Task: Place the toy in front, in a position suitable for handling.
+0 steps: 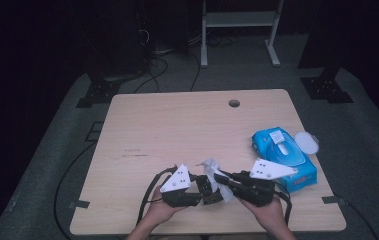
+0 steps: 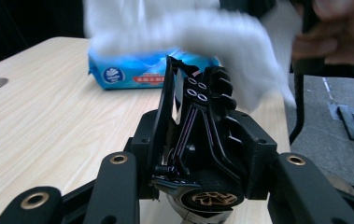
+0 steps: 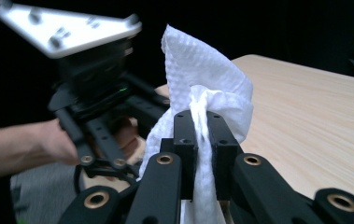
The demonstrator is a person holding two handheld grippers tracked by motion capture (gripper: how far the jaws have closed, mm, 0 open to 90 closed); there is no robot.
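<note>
high view: wipe [image 1: 212, 167] (near table edge [image 1: 207, 231])

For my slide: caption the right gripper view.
Right tongs shut on a white wipe above the wooden table.

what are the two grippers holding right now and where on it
The right gripper is shut on a white wipe, pinching a bunched fold of it. The left gripper clamps a small black object; which part cannot be told.

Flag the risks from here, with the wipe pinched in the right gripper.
1. The right gripper pinches only a bunched fold of the white wipe; a tug could tear it or slip it free.
2. The wipe drapes right by the left gripper, whose jaws clamp a small black object, so it could snag there.
</note>
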